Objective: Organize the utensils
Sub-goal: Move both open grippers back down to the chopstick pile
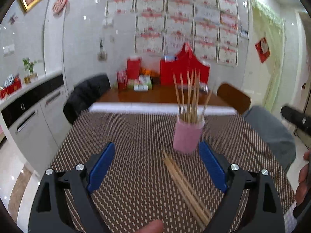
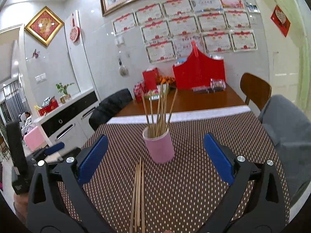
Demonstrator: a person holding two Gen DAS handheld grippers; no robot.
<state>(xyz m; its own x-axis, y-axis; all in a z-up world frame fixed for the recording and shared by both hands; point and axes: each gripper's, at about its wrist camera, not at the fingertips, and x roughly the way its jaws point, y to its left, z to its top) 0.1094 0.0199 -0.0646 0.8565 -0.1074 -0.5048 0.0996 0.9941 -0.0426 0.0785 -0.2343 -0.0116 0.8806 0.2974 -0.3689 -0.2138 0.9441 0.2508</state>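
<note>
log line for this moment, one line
left gripper: open, empty | right gripper: open, empty | pink cup: upright, holds chopsticks | loose chopsticks: on mat, before cup

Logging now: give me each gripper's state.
Left gripper: open, holding nothing.
Right gripper: open, holding nothing.

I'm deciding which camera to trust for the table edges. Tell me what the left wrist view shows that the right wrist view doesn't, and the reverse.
Only the left wrist view: the person's hand at the right edge, and a thumb tip at the bottom.

Only the right wrist view: the left gripper at the table's left edge, and a pink stool beyond it.

Both: the pink cup of upright chopsticks, the loose chopsticks lying on the dotted mat, and open jaws.
</note>
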